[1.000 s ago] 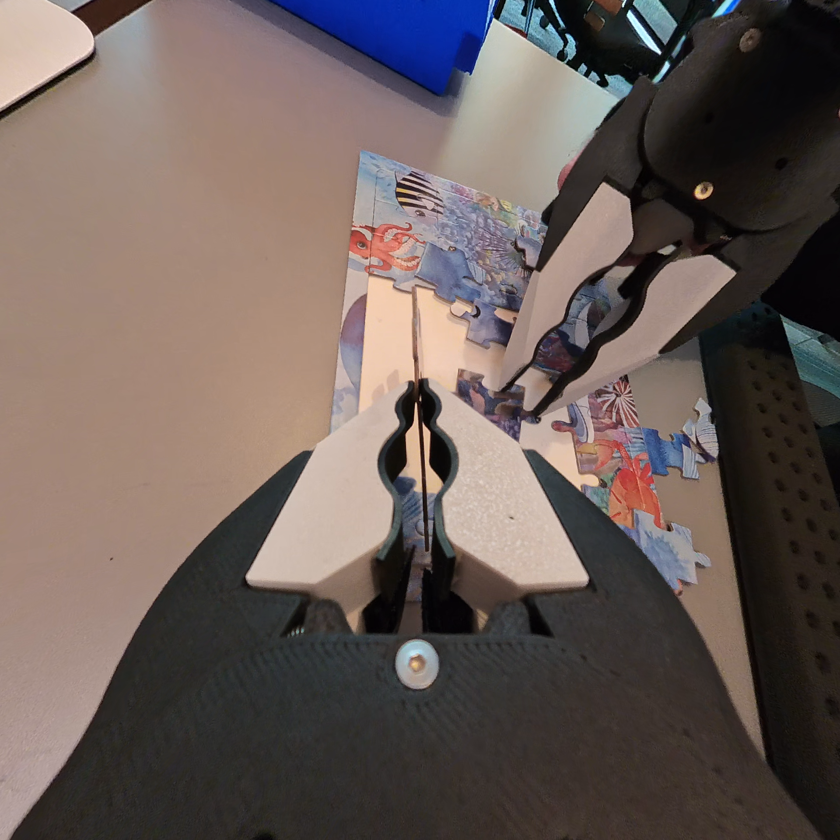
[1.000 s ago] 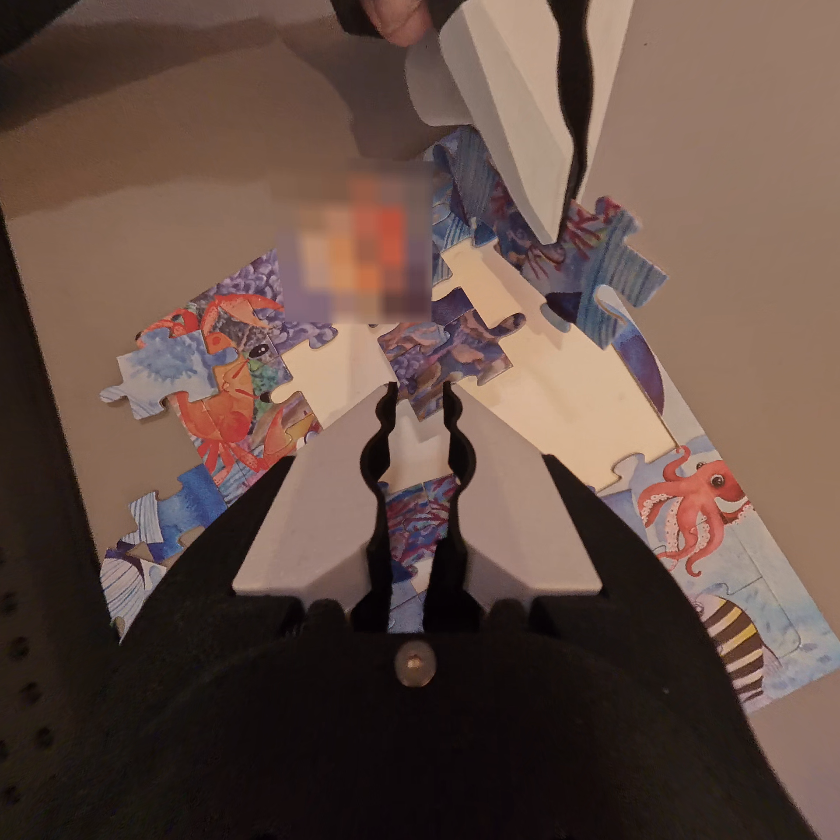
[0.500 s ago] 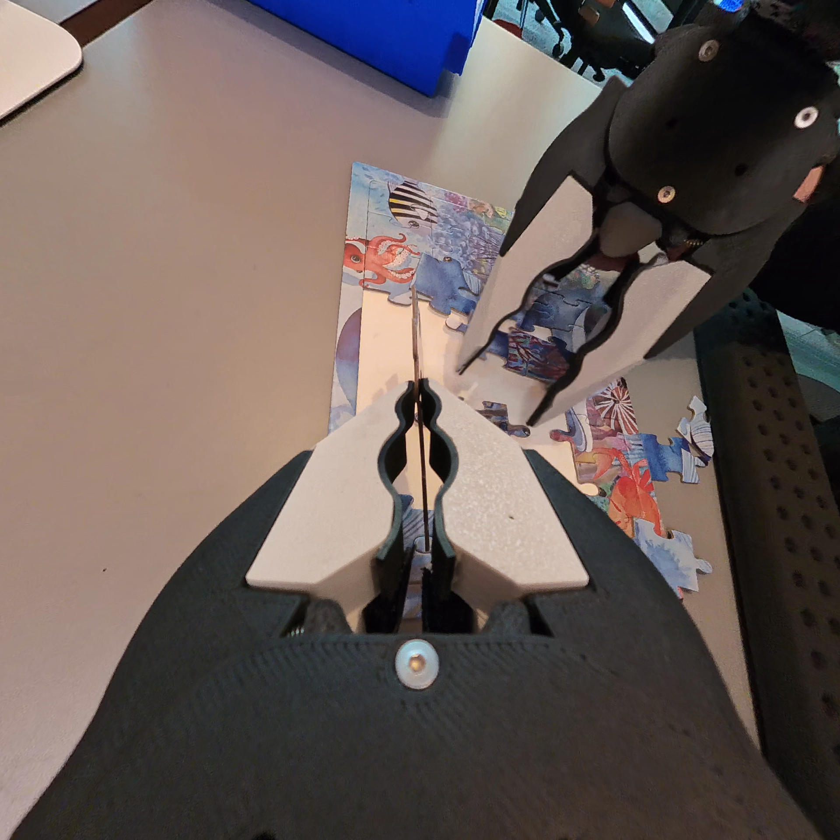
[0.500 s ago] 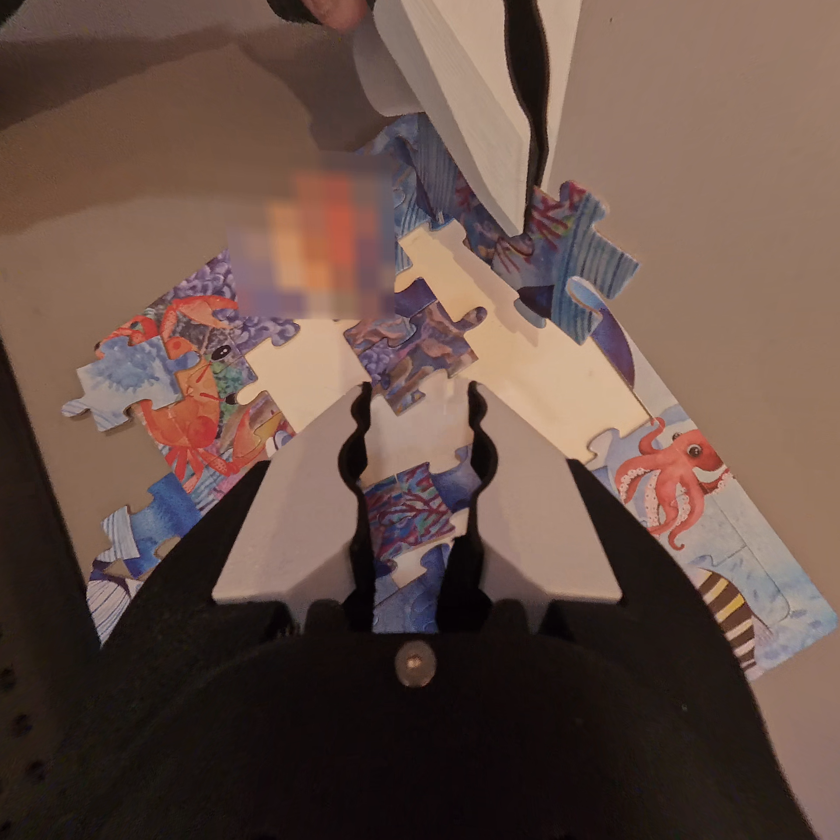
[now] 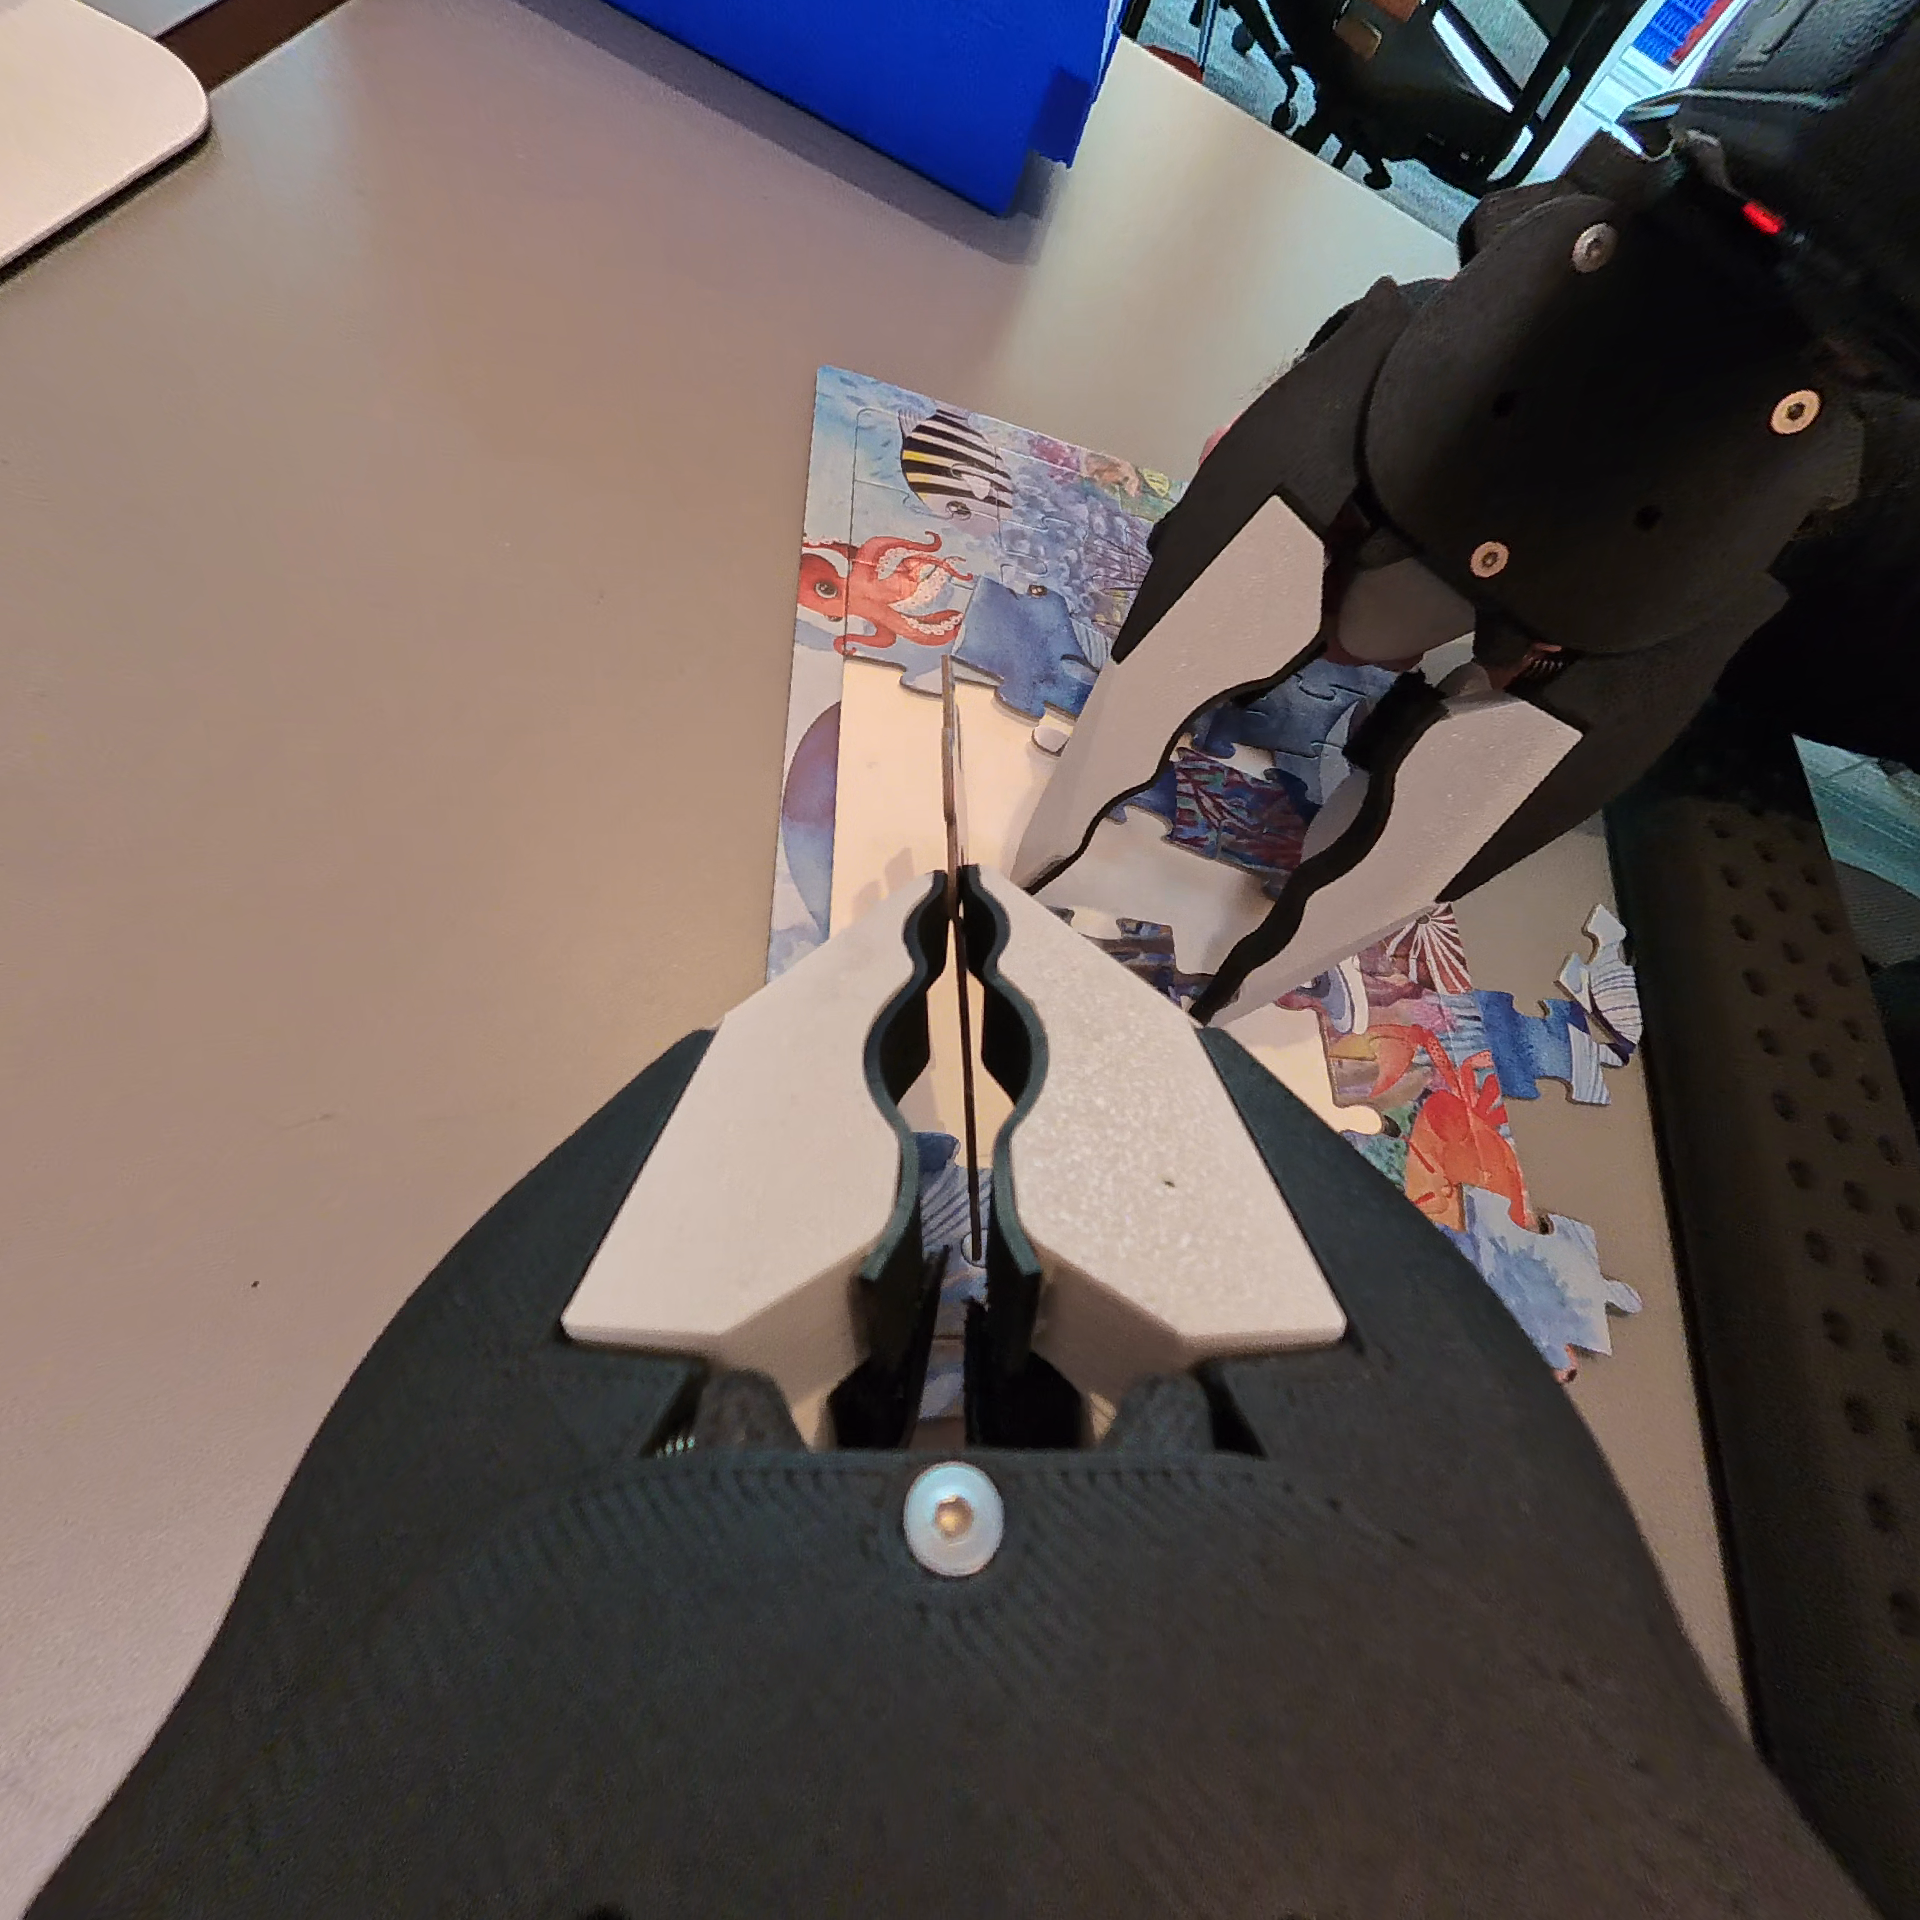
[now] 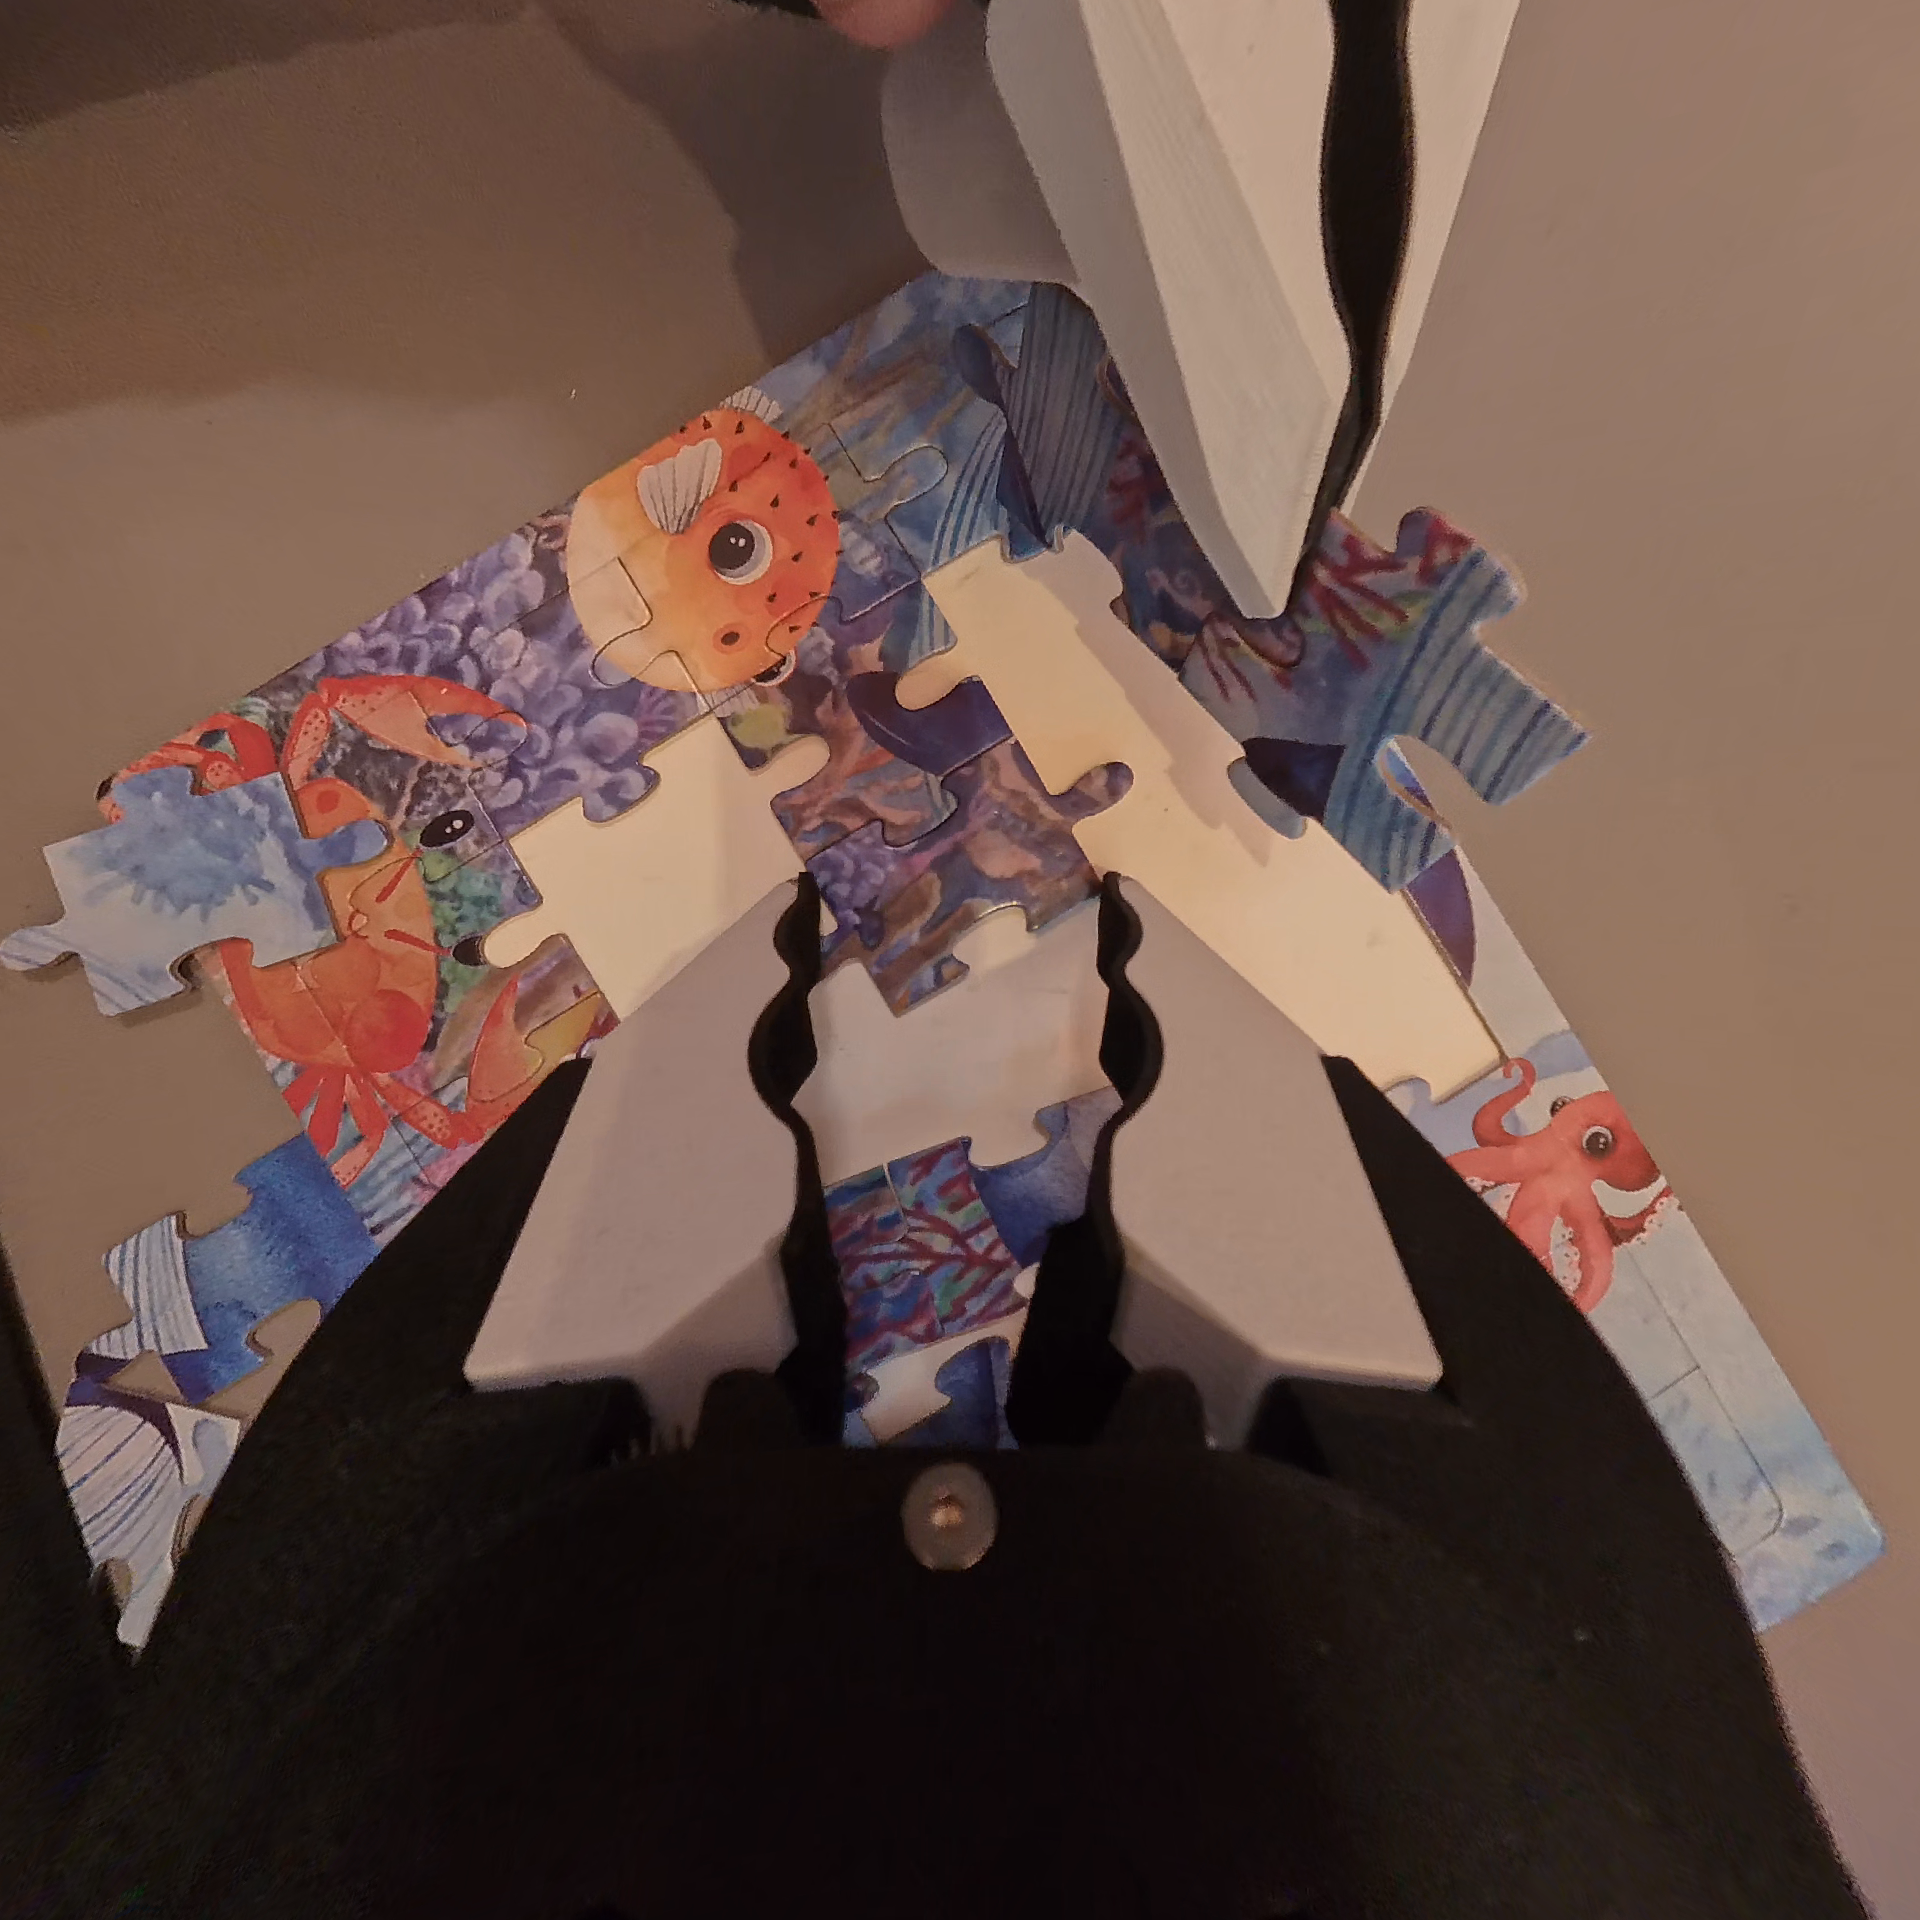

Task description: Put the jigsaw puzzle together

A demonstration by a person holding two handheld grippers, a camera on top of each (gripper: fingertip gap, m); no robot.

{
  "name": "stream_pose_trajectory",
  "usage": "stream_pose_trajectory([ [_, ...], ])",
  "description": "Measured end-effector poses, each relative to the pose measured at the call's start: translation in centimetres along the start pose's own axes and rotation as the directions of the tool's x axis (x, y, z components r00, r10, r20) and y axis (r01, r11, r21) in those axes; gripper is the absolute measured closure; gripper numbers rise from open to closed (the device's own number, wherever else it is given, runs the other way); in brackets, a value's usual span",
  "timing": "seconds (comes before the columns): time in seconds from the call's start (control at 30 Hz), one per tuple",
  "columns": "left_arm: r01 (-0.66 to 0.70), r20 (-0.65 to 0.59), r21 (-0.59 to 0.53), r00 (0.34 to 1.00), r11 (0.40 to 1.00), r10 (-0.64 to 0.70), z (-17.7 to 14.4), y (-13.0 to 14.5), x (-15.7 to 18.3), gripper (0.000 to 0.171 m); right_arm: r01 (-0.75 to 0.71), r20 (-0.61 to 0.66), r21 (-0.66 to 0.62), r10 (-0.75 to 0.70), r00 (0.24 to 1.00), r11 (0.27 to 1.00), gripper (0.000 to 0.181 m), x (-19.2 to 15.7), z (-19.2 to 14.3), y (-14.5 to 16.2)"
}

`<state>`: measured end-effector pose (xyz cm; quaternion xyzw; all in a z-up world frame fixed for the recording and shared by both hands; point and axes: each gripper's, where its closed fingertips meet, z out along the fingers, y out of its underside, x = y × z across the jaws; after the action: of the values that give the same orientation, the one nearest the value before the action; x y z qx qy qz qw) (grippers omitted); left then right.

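Observation:
A sea-life jigsaw puzzle (image 6: 707,561) lies partly joined on the beige table, with cream gaps (image 6: 1164,790) in its middle. It also shows in the left wrist view (image 5: 904,582). My left gripper (image 5: 956,878) is shut on a blue striped piece (image 5: 949,748), held on edge above the gap. In the right wrist view that piece (image 6: 1455,665) hangs from the left gripper (image 6: 1299,561). My right gripper (image 6: 956,894) is open and empty, just above a purple coral piece (image 6: 935,831). It also shows in the left wrist view (image 5: 1117,940).
A blue bin (image 5: 883,83) stands at the table's far edge and a white object (image 5: 83,94) at the far left. A black perforated panel (image 5: 1787,1143) runs along the right side. Crab pieces (image 5: 1455,1132) lie near it. Chairs stand beyond. One gripper's finger ends stand about 7 cm off the other's.
My right gripper has opened wide and drawn back from the purple coral piece, which stays on the puzzle. My left gripper still holds its piece and has barely shifted.

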<state>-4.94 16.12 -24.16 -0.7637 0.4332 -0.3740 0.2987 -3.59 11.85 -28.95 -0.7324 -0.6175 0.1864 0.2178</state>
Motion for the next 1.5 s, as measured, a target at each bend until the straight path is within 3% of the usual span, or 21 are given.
stream_pose_trajectory([
  [0.4, 0.003, 0.007, 0.013, 1.000, 1.000, -0.003, -0.5, -0.1, -0.3, 0.171, 0.089, -0.109, -0.041, -0.093, 0.990, 0.995, 0.129, 0.4, -0.7, -0.8],
  [0.8, 0.007, -0.025, 0.006, 1.000, 1.000, -0.007, -1.7, 0.5, -0.1, 0.171, 0.233, -0.273, -0.102, -0.252, 0.928, 0.967, 0.130, 0.8, -2.4, -2.3],
  [1.03, -0.042, -0.203, -0.054, 0.979, 0.998, 0.030, -4.2, 2.6, 3.5, 0.171, 0.215, -0.266, -0.092, -0.232, 0.936, 0.972, 0.130, 0.9, -2.1, -2.0],
  [1.13, -0.069, -0.223, -0.085, 0.974, 0.994, 0.048, -3.1, 2.9, 4.2, 0.171, 0.209, -0.262, -0.081, -0.223, 0.939, 0.975, 0.130, 0.8, -2.3, -2.2],
  [1.23, -0.078, -0.222, -0.185, 0.974, 0.980, 0.036, -1.5, 4.6, 4.1, 0.171, 0.200, -0.260, -0.067, -0.211, 0.942, 0.977, 0.130, 0.8, -2.7, -2.5],
  [1.27, -0.074, -0.211, -0.205, 0.977, 0.976, 0.029, -1.1, 5.0, 3.9, 0.171, 0.201, -0.268, -0.078, -0.215, 0.939, 0.976, 0.132, 0.9, -2.8, -2.3],
  [1.3, -0.073, -0.200, -0.227, 0.979, 0.971, 0.027, -0.8, 5.4, 3.6, 0.171, 0.221, -0.263, -0.078, -0.234, 0.936, 0.972, 0.181, 0.8, -3.0, -2.3],
  [1.37, -0.065, -0.198, -0.223, 0.980, 0.973, 0.020, -0.7, 5.3, 3.5, 0.171, 0.213, -0.240, -0.022, -0.212, 0.947, 0.977, 0.181, 0.3, -3.4, -2.8],
  [1.5, -0.060, -0.154, -0.216, 0.988, 0.975, 0.027, -1.5, 5.2, 2.7, 0.171, 0.167, -0.229, -0.065, -0.177, 0.957, 0.984, 0.178, 1.1, -3.3, -1.7],
])
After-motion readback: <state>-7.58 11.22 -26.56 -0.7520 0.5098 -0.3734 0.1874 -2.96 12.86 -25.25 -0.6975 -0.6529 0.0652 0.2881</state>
